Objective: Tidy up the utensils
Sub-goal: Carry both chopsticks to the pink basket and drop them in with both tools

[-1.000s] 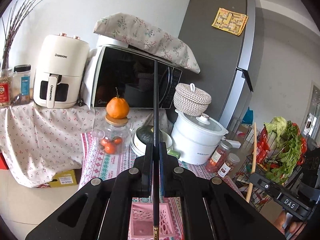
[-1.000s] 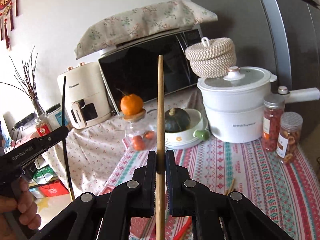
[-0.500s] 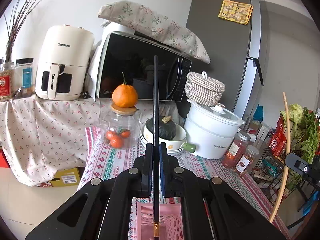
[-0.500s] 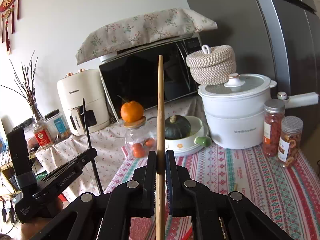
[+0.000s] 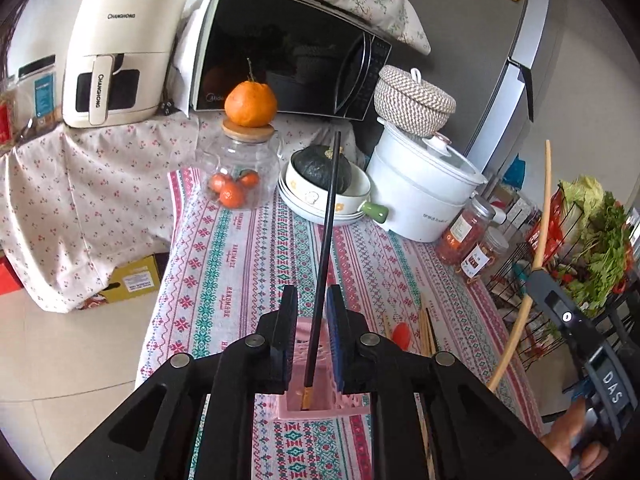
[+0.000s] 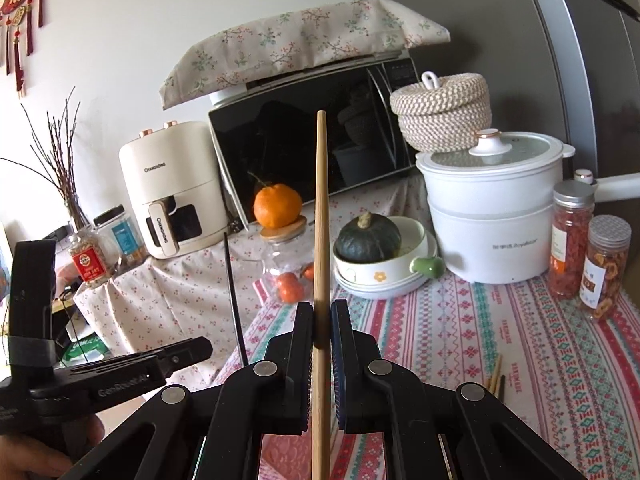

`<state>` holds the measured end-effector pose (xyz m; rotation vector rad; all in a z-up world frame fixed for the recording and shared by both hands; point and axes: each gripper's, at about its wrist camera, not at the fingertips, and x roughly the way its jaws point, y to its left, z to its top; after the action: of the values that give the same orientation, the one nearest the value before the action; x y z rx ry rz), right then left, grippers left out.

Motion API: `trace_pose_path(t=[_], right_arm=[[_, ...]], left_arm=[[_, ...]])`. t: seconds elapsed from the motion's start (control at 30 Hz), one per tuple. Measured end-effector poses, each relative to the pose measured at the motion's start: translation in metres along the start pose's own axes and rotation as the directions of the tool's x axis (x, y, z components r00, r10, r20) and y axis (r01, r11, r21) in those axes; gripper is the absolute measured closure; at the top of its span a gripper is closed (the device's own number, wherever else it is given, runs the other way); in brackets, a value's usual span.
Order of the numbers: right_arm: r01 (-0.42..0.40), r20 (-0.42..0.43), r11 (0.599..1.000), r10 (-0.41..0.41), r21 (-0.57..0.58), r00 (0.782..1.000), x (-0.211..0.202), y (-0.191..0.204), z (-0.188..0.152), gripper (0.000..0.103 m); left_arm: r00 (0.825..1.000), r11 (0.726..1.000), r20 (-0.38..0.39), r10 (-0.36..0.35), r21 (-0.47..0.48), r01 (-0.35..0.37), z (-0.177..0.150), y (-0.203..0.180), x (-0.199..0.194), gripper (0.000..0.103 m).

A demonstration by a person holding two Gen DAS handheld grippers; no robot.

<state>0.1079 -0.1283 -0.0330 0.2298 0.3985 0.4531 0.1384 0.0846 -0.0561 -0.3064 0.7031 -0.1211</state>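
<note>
The left claw (image 5: 312, 322) has just been opening, freeing the black chopstick (image 5: 326, 232), which leans loose with its tip in the pink holder (image 5: 320, 410). The right claw (image 6: 321, 326) clamps the wooden chopstick (image 6: 321, 220), likely next

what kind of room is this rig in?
Most likely a home kitchen or dining corner: a microwave and air fryer on a cloth-covered counter, a fridge beside them, and a white cooking pot on the patterned tablecloth.
</note>
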Motion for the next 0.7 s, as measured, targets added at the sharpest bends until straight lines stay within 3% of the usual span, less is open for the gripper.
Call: trace_pose_path(t=[0.13,0.2,0.3,0.4,0.53,0.7], right_arm=[[-0.023,0.041,1.0,0.024,-0.003,0.999,0.008,0.019,0.008,0.095],[-0.033,0.072,0.999,0.034,-0.013,0.997,0.015,0.032,0.013,0.095],[-0.051,0.115,0.999,0.052,-0.009,0.992,0.031,0.049,0.017,0.095],[-0.013,0.142,0.998,0.021,-0.055,0.99,0.052,0.066,0.012,0.095],[0.051,0.104,0.989,-0.037,-0.136,0.994,0.077,0.074,-0.006,0.095],[0.082,0.044,0.991,-0.078,-0.108,0.996,0.09,0.06,-0.028,0.095]], left_arm=[[0.999,0.999,-0.038,0.035,-0.023,-0.036,0.005,0.007,-0.022,0.065],[0.995,0.997,-0.071,0.07,-0.029,-0.073,0.006,0.014,-0.024,0.064],[0.987,0.988,-0.137,0.088,-0.112,-0.103,0.004,0.036,-0.019,0.063],[0.978,0.981,-0.186,0.094,-0.153,-0.123,0.001,0.05,-0.014,0.063],[0.975,0.98,-0.216,0.053,-0.177,-0.092,-0.001,0.054,-0.013,0.063],[0.975,0.98,-0.219,0.024,-0.188,-0.066,0.002,0.051,-0.014,0.063]])
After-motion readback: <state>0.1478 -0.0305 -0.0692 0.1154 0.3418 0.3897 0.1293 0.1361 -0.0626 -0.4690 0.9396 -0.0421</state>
